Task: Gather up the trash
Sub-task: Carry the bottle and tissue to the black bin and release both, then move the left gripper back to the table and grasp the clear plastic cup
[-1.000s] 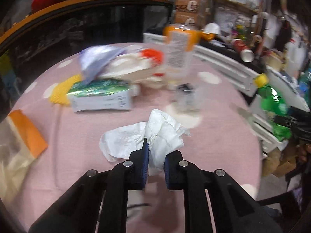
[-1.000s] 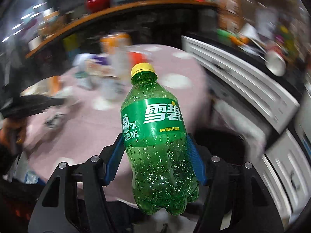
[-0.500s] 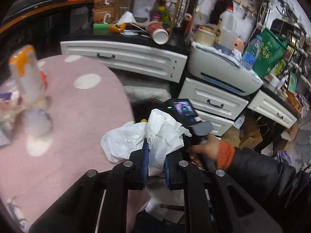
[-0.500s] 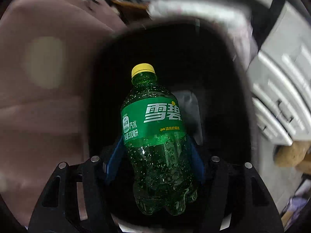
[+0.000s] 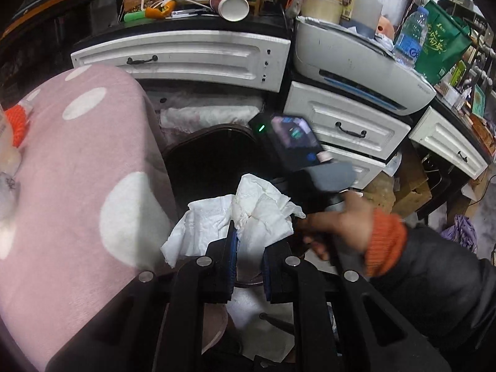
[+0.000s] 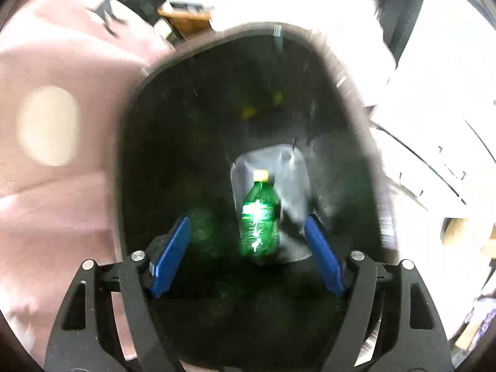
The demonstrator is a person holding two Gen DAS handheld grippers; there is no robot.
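My right fingers (image 6: 248, 254) are opening wide with nothing pressed between them; the green bottle (image 6: 258, 217) is dropping free below them, inside the dark bin (image 6: 148, 142). My left fingers (image 5: 249, 260) are pinching a crumpled tissue (image 5: 238, 217) tight, above the bin's near edge and just beside the pink tabletop (image 5: 77, 161). Letting go here is risking the tissue drifting onto the rim or the floor. My right hand (image 5: 338, 223) is crowding the bin mouth; white drawers (image 5: 347, 124) are hemming in the far side.

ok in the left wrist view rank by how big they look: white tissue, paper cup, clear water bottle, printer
1. printer
2. white tissue, though it is nearest the camera
3. paper cup and clear water bottle look alike; no ranking.
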